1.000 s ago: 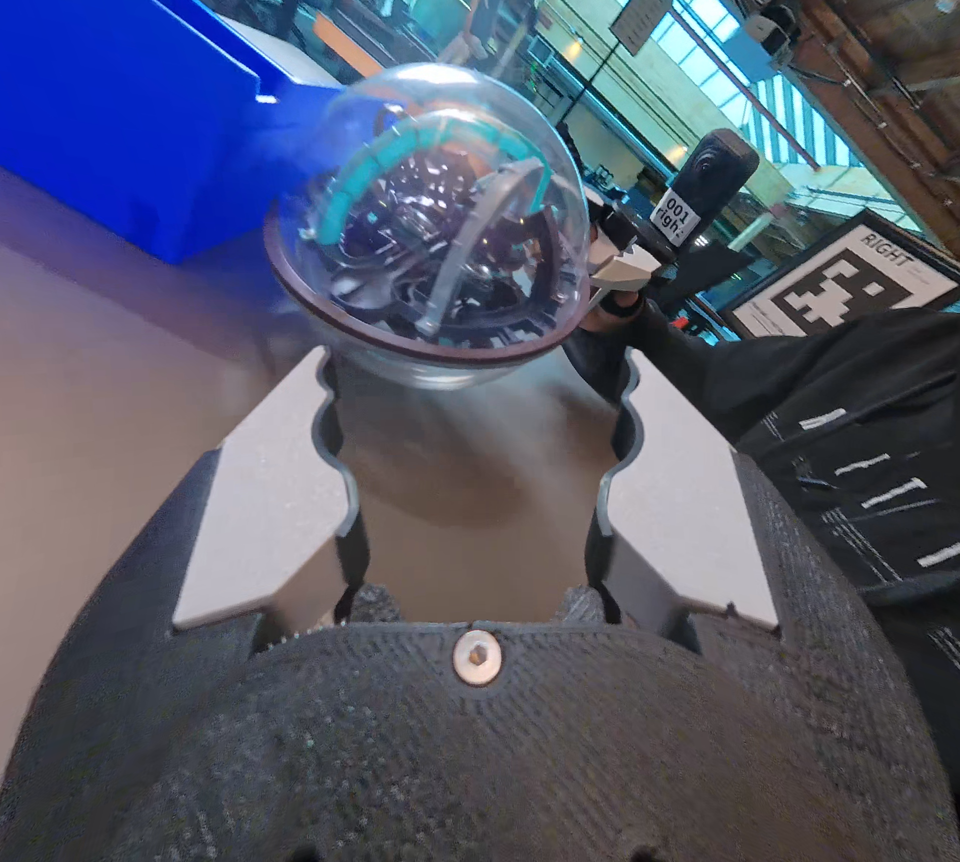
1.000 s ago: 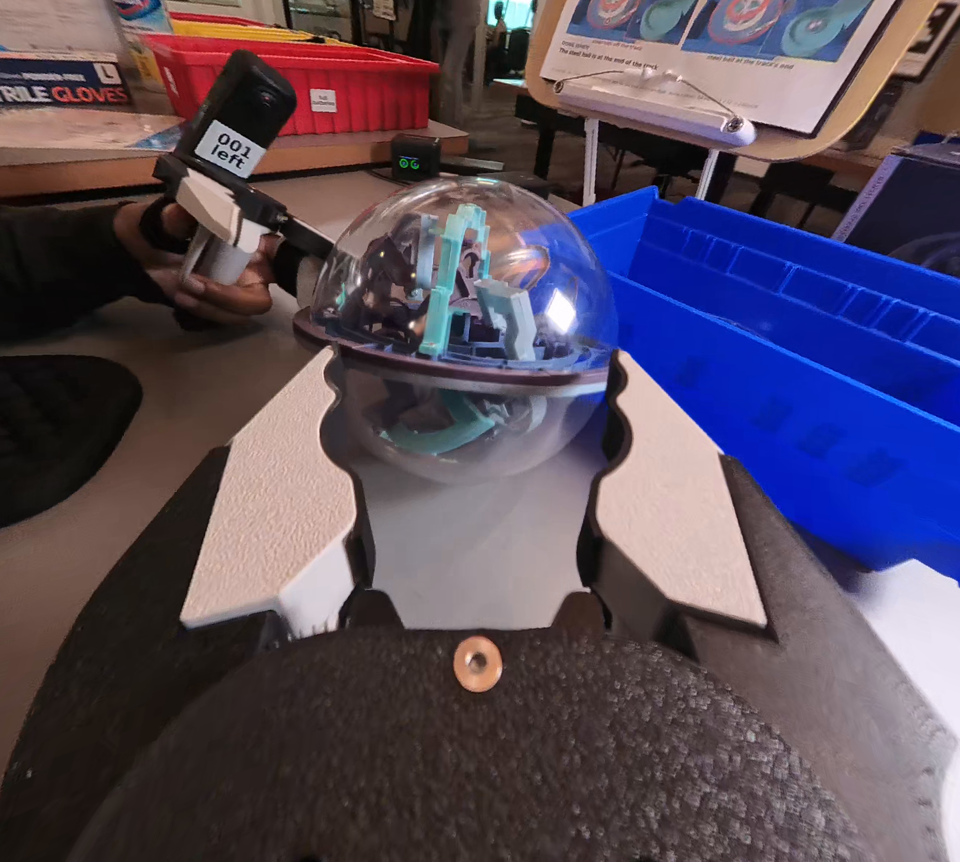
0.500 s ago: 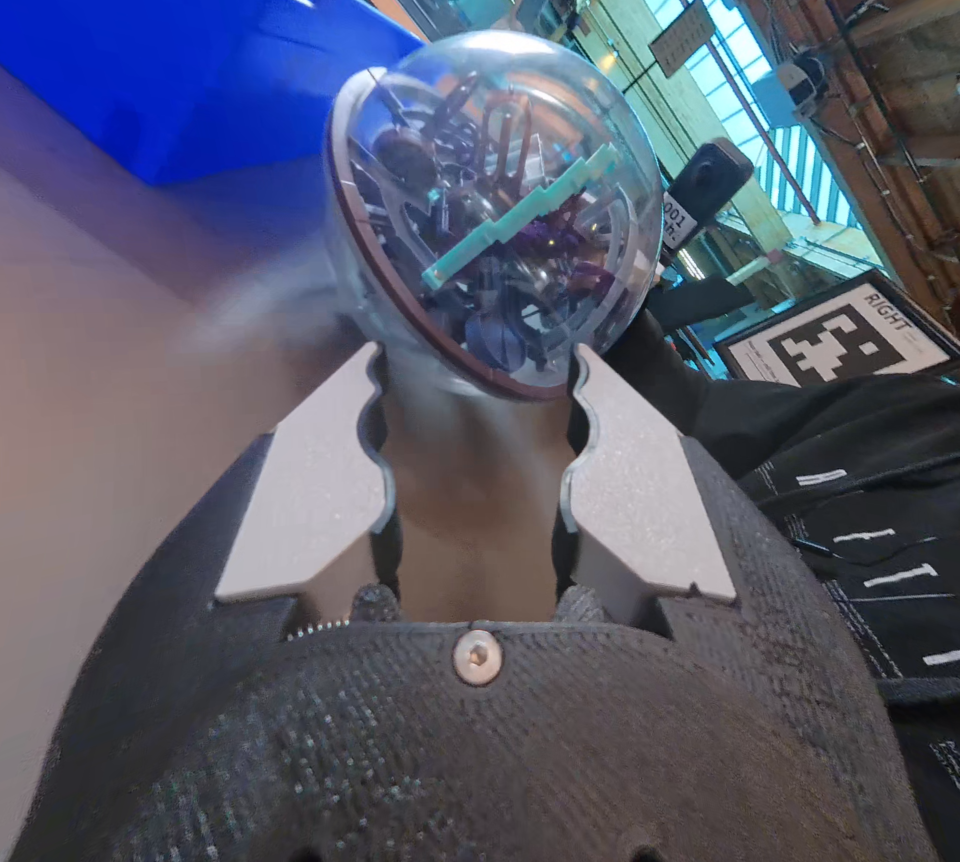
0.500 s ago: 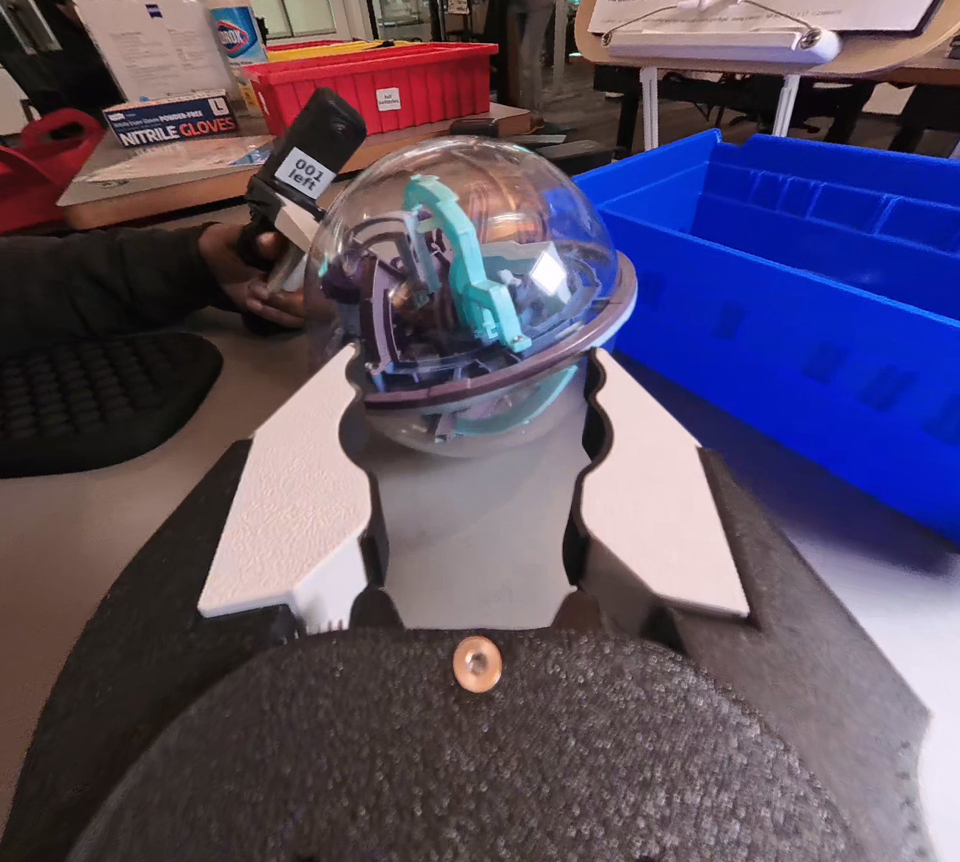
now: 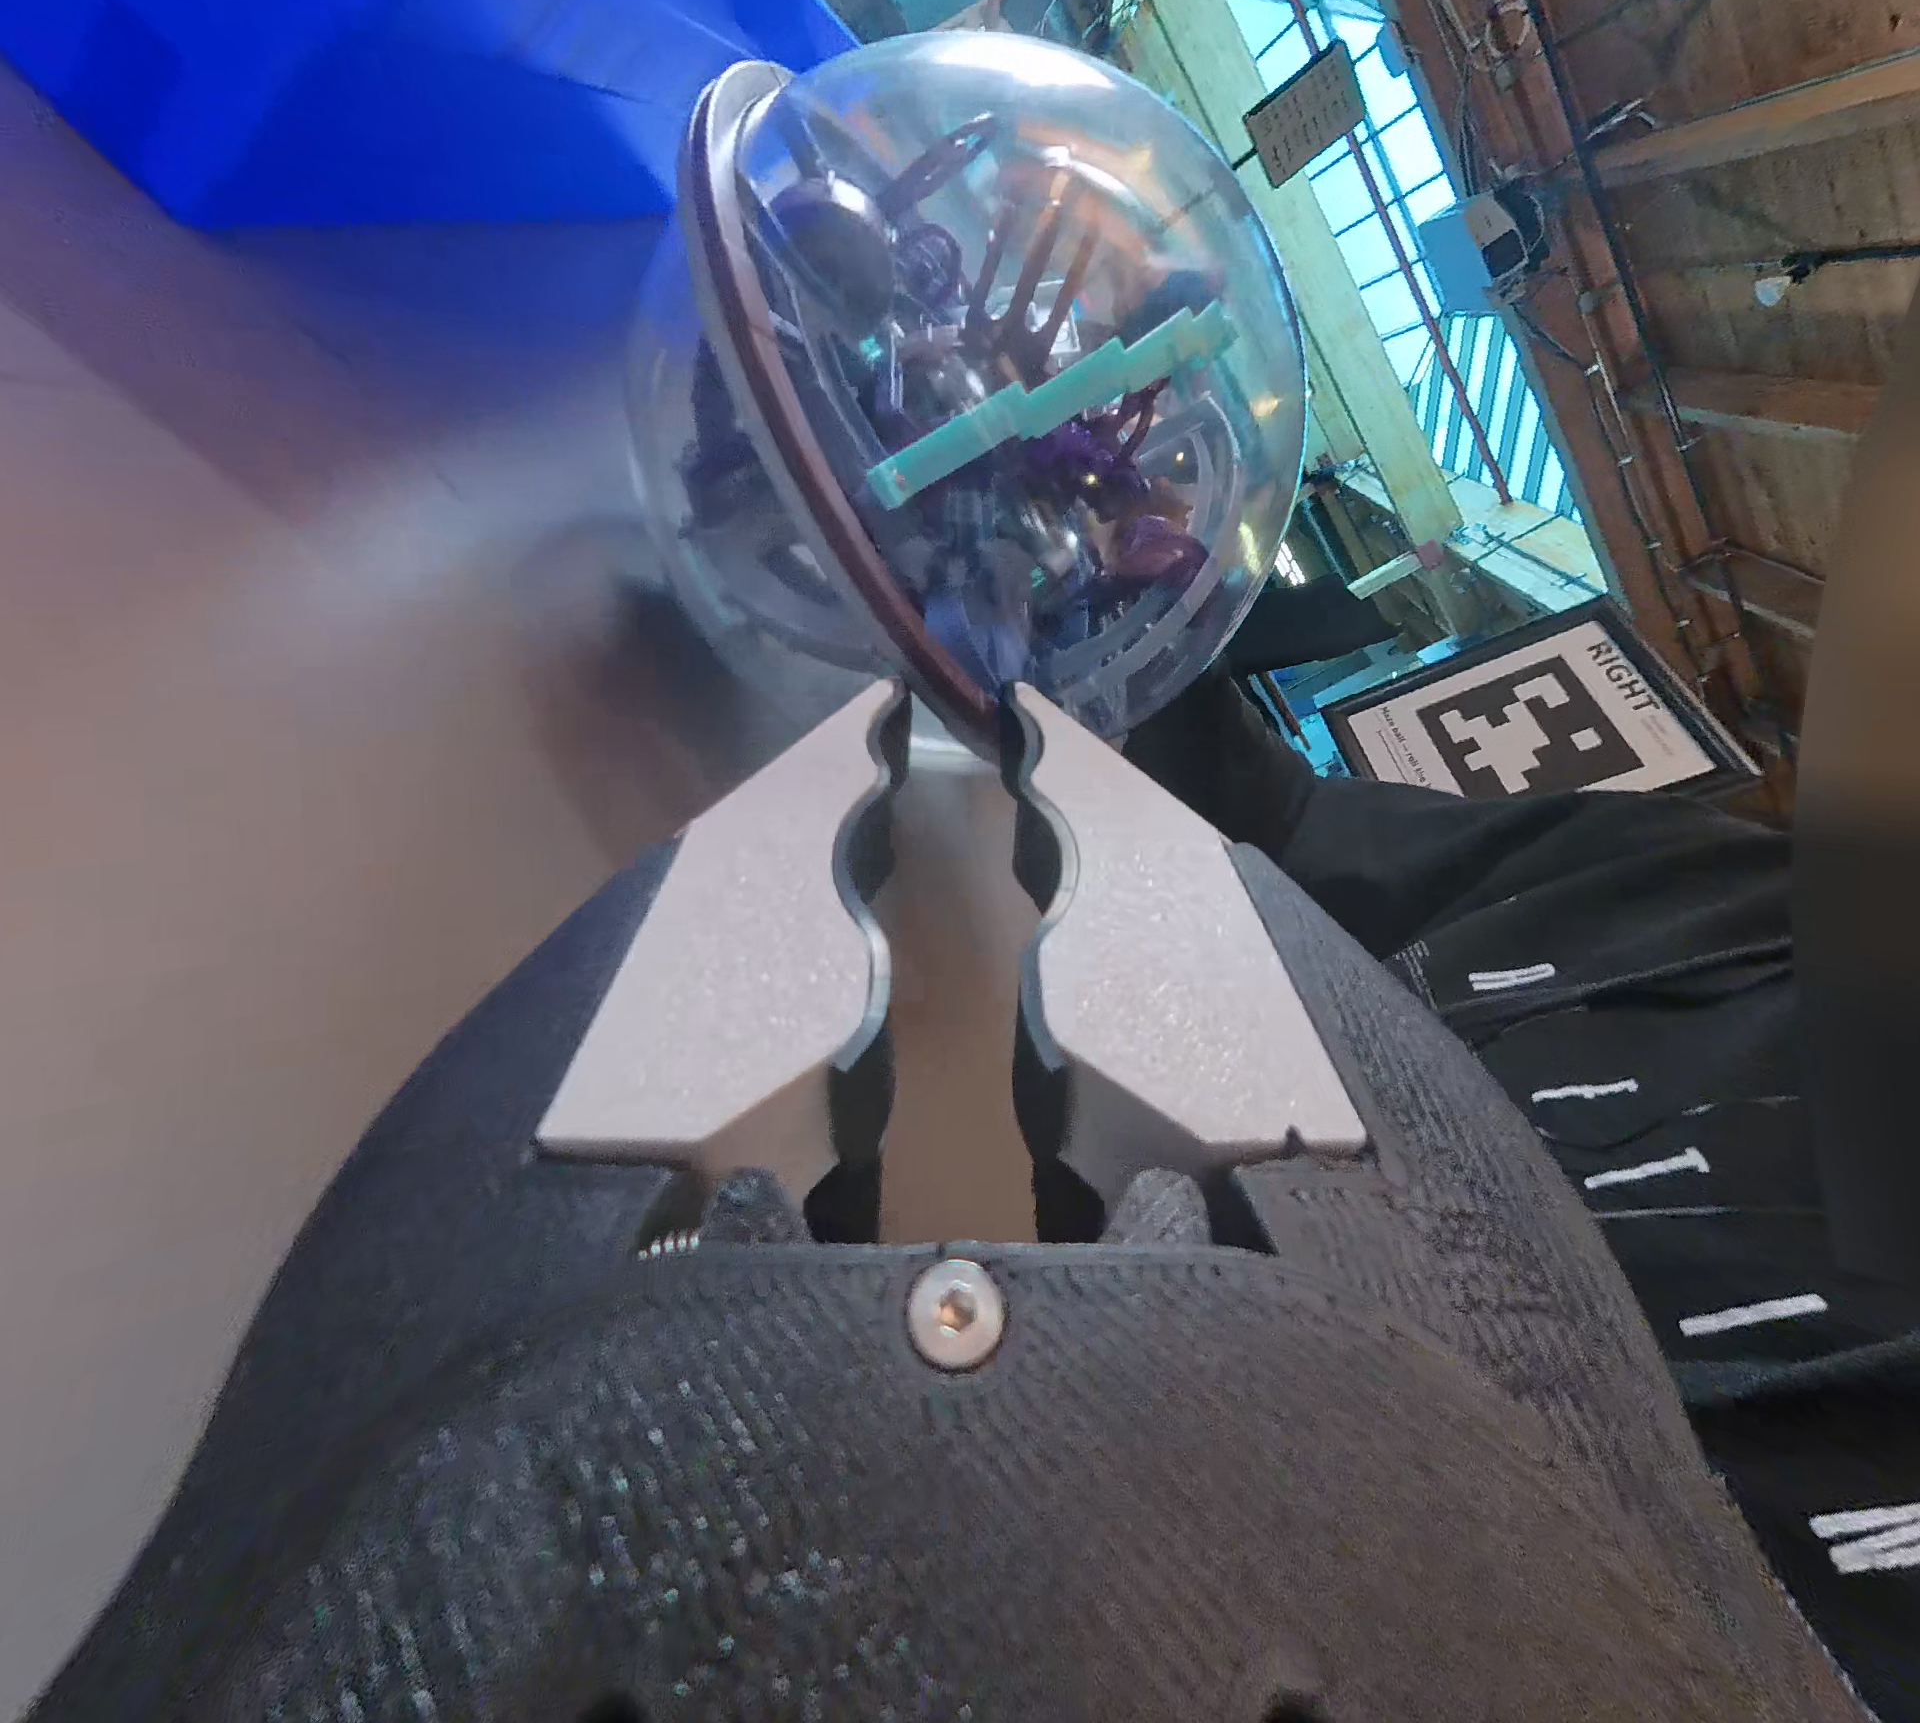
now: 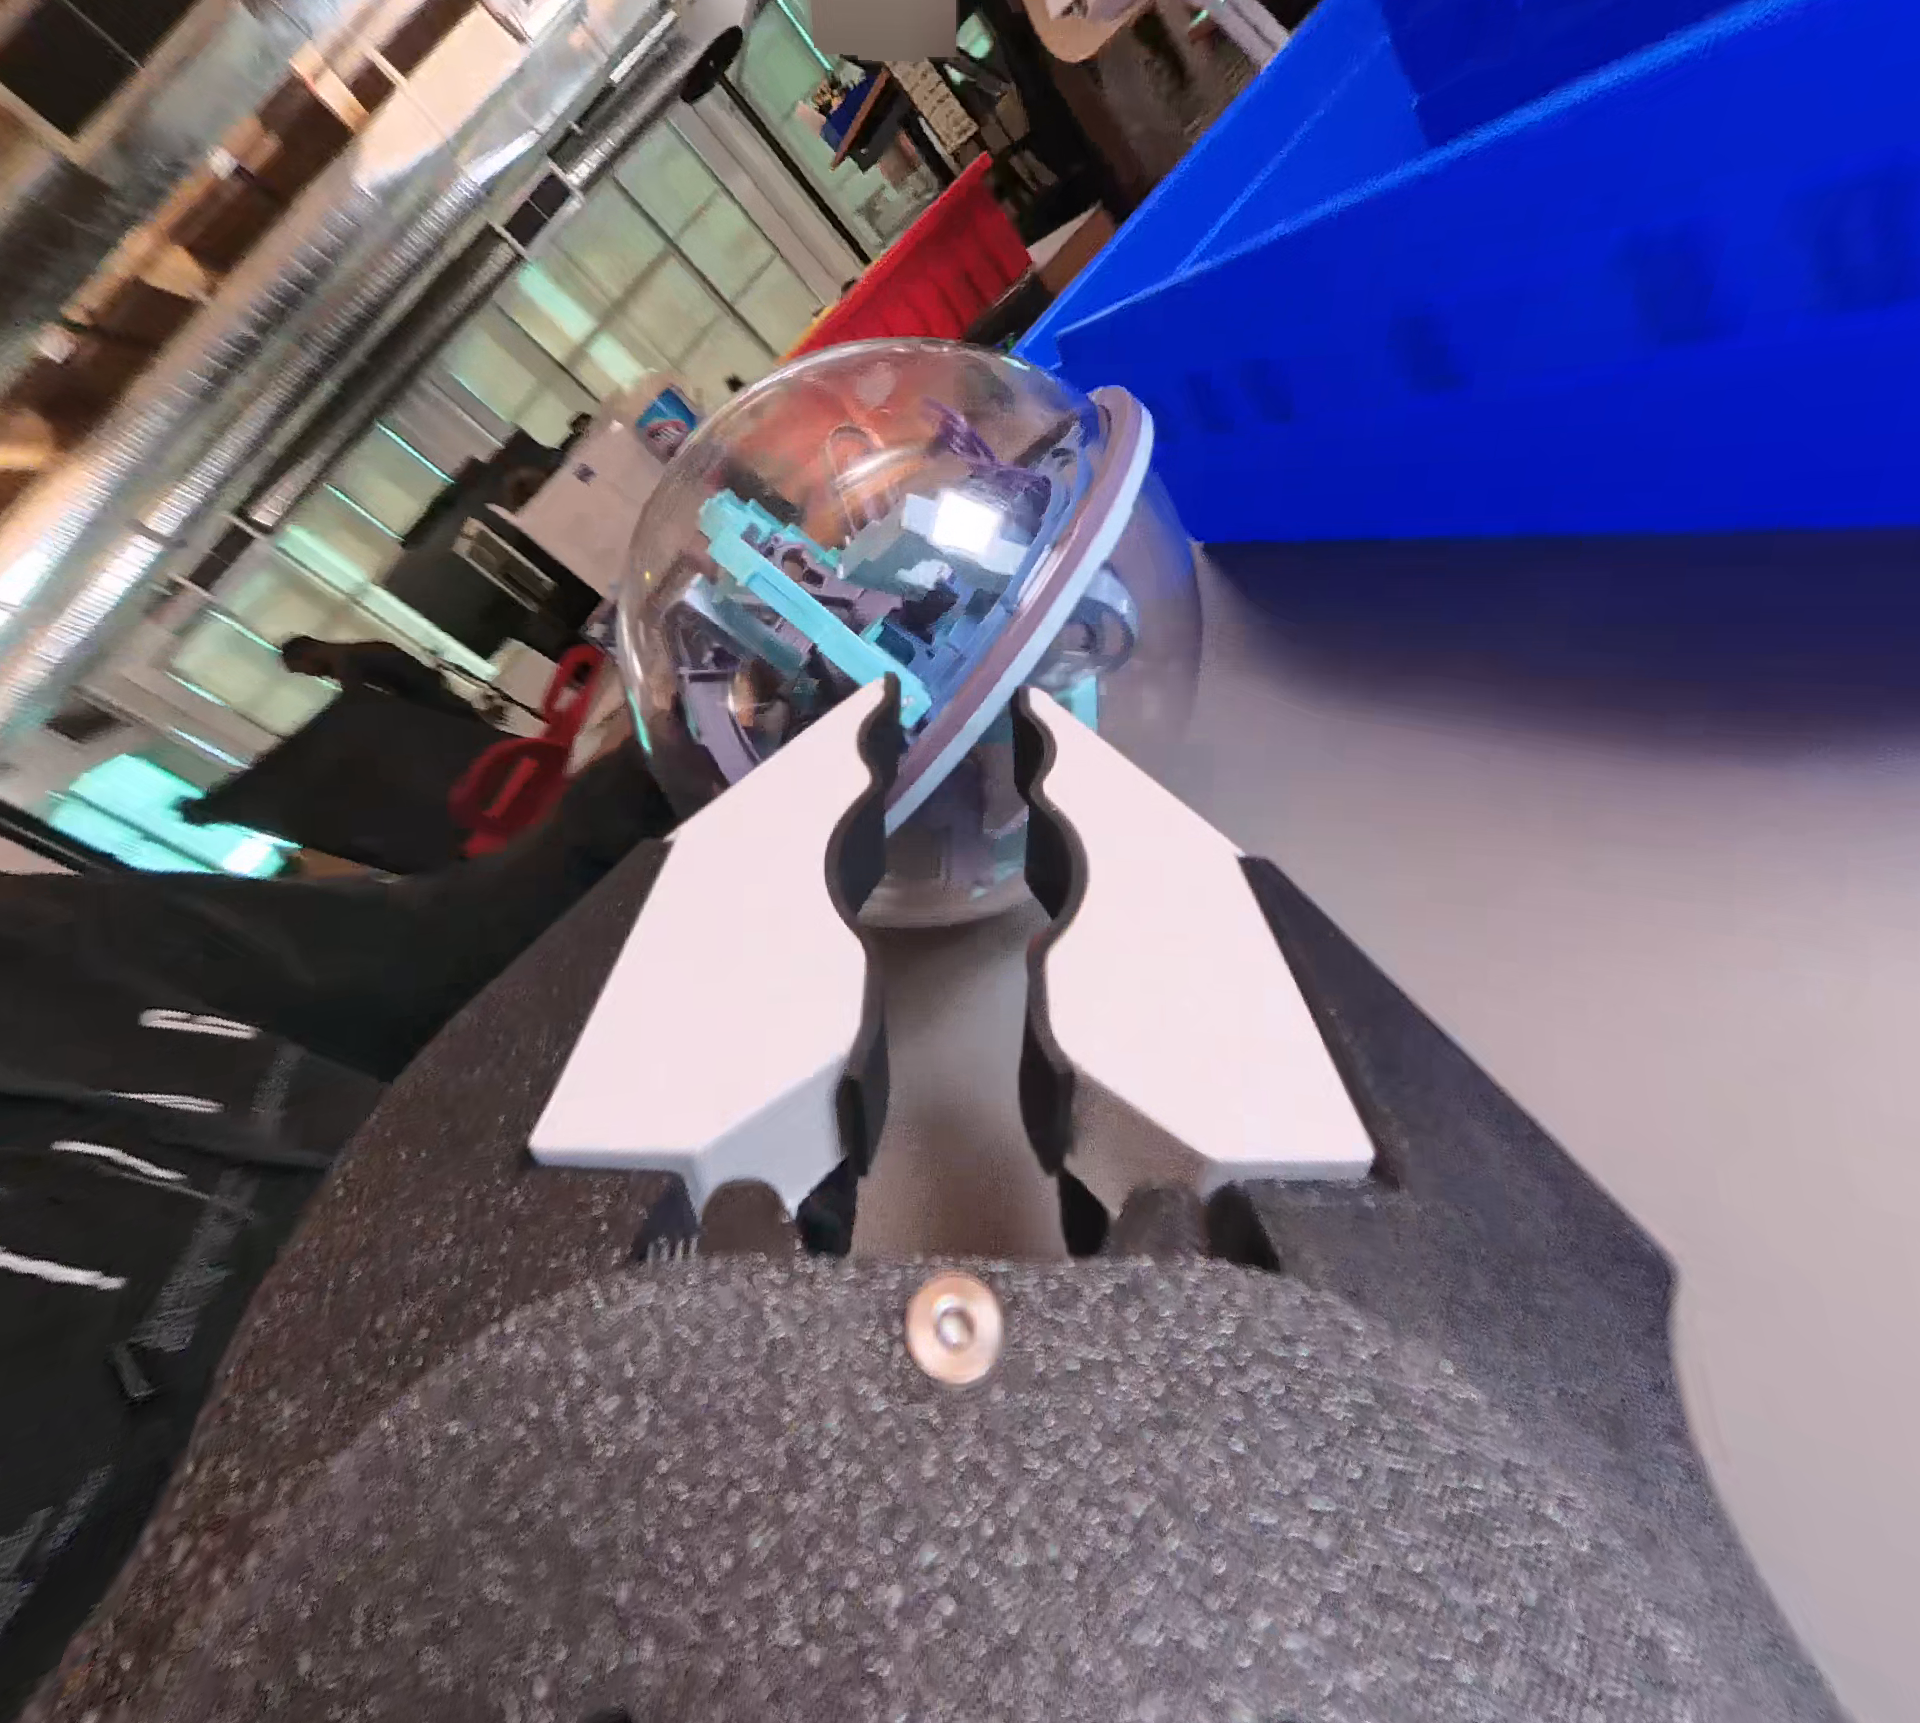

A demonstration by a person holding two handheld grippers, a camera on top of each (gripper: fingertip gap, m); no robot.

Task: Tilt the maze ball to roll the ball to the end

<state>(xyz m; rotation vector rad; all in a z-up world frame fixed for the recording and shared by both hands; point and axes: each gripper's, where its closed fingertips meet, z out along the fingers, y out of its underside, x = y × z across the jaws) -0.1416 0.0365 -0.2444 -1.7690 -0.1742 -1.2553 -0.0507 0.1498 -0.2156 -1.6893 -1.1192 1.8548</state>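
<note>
The maze ball [image 5: 997, 385] is a clear sphere with teal, purple and grey tracks inside and a dark rim around its middle. It is tilted, so the rim runs steeply. In the left wrist view my left gripper [image 5: 953, 702] is shut, its white fingertips pinching the lower end of the rim. The maze ball also shows in the right wrist view [image 6: 894, 561]. There my right gripper [image 6: 954, 705] is shut on the rim too. I cannot pick out the small steel ball among the tracks. Neither view shows the other gripper.
A blue bin [image 5: 312, 11] stands on the beige table [image 5: 208, 842] just behind the ball, and it fills the right side of the right wrist view [image 6: 1558, 271]. A black-and-white marker board [image 5: 1507, 728] and a dark sleeve [image 5: 1558, 946] lie to the right. A red bin [image 6: 935, 260] is farther back.
Both grippers have gone from wide open around the sphere to shut on its rim. The ball has tipped from a nearly level rim to a steep one, and both views have rolled.
</note>
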